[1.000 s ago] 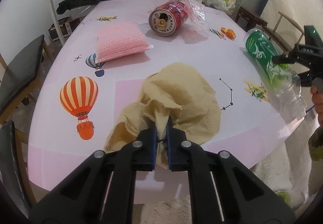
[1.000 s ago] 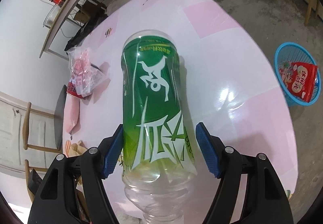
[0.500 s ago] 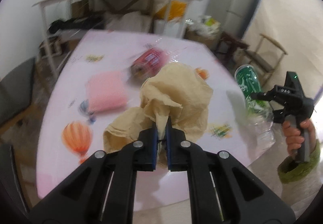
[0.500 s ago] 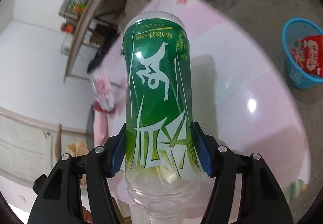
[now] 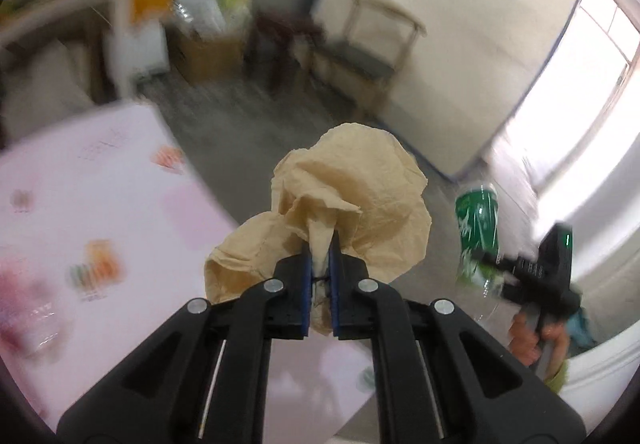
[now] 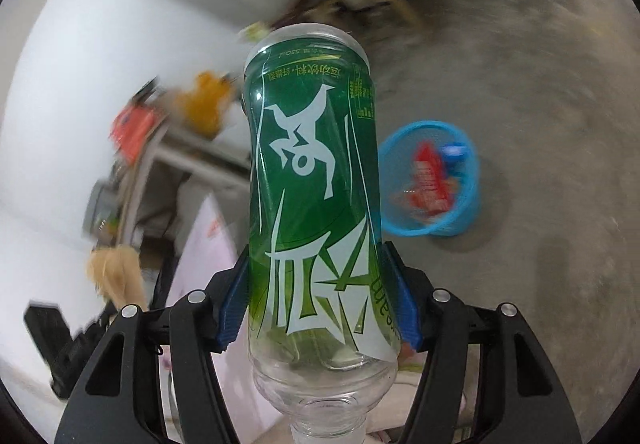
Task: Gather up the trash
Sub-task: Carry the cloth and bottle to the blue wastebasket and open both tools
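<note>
Two pieces of trash carried toward the blue basket (image 6: 472, 180).
The left gripper (image 5: 319, 276), nearly closed, pinches the soft, light paper (image 5: 360, 204); the right gripper (image 6: 318, 308), jaws wide, clamps the empty, probably slippery bottle (image 6: 312, 172) at its body.

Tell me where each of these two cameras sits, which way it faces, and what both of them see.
Left wrist: on the left gripper, looking down past crumpled brown paper at the pink table and floor; the person's other hand shows.
Right wrist: on the right gripper, looking down along the green bottle toward the blue basket; no hand visible.
Shared: bottle, paper, table.
</note>
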`<state>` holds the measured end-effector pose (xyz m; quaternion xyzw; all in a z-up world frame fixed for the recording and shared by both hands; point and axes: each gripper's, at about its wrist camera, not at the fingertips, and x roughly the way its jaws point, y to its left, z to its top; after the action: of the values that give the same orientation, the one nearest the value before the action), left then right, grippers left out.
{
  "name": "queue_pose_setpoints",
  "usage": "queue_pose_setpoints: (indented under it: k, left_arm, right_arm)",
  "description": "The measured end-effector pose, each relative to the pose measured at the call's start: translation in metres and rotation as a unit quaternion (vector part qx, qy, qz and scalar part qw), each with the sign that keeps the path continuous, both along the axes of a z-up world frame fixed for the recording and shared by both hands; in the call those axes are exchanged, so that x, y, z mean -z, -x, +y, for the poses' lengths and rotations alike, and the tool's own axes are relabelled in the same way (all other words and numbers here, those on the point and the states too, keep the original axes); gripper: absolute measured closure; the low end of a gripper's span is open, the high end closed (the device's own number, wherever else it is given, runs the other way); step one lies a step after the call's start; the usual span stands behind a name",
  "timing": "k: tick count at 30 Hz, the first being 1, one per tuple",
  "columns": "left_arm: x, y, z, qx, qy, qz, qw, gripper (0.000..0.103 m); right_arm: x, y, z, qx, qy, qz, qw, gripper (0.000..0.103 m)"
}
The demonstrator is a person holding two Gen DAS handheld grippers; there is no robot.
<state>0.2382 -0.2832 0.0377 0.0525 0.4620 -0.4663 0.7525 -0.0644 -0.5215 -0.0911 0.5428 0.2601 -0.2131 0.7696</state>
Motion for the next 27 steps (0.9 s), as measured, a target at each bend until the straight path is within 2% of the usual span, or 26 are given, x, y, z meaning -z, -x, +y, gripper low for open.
queue_pose_setpoints:
  k: [3, 5, 6, 8, 9, 10, 12, 15, 17, 19, 24, 26, 27]
  left_arm:
    - [0.043, -0.022, -0.078, 0.020, -0.055, 0.057, 0.9966, 0.097]
    - [0.084, -0.038, -0.130, 0.025, -0.099, 0.099, 0.9899, 0.097]
    - [0.102, -0.043, -0.150, 0.024, -0.116, 0.112, 0.9866, 0.096]
    - [0.141, -0.054, -0.190, 0.014, -0.155, 0.115, 0.9811, 0.095]
    - [0.159, -0.061, -0.206, 0.008, -0.169, 0.114, 0.9789, 0.088]
    - [0.173, -0.065, -0.216, 0.001, -0.176, 0.122, 0.9768, 0.074]
    - [0.196, -0.076, -0.234, -0.021, -0.189, 0.139, 0.9719, 0.055]
    - [0.223, -0.087, -0.244, -0.034, -0.187, 0.178, 0.9656, 0.054]
    - [0.226, -0.096, -0.240, -0.045, -0.181, 0.197, 0.9625, 0.054]
    - [0.217, -0.100, -0.230, -0.044, -0.170, 0.196, 0.9648, 0.052]
    - [0.163, -0.103, -0.197, -0.032, -0.145, 0.134, 0.9797, 0.041]
    - [0.136, -0.104, -0.177, -0.029, -0.132, 0.121, 0.9834, 0.041]
    - [0.119, -0.103, -0.163, -0.026, -0.121, 0.114, 0.9857, 0.039]
  right_arm:
    - [0.036, 0.017, -0.017, 0.025, -0.033, 0.021, 0.999, 0.043]
    - [0.056, 0.022, -0.026, 0.036, -0.051, 0.034, 0.997, 0.043]
    - [0.062, 0.024, -0.030, 0.040, -0.057, 0.038, 0.997, 0.043]
    - [0.077, 0.019, -0.035, 0.047, -0.069, 0.052, 0.995, 0.043]
    - [0.085, 0.016, -0.039, 0.047, -0.072, 0.062, 0.994, 0.043]
    - [0.090, 0.008, -0.040, 0.046, -0.072, 0.069, 0.994, 0.043]
    - [0.097, -0.002, -0.046, 0.038, -0.070, 0.080, 0.994, 0.042]
    - [0.109, -0.026, -0.057, 0.014, -0.060, 0.098, 0.993, 0.042]
    - [0.117, -0.048, -0.064, -0.013, -0.048, 0.114, 0.992, 0.042]
    - [0.125, -0.081, -0.069, -0.053, -0.047, 0.126, 0.989, 0.042]
    - [0.142, -0.183, -0.081, -0.164, -0.027, 0.170, 0.971, 0.042]
    - [0.153, -0.228, -0.086, -0.189, -0.014, 0.190, 0.963, 0.042]
    - [0.162, -0.257, -0.088, -0.217, 0.001, 0.205, 0.954, 0.041]
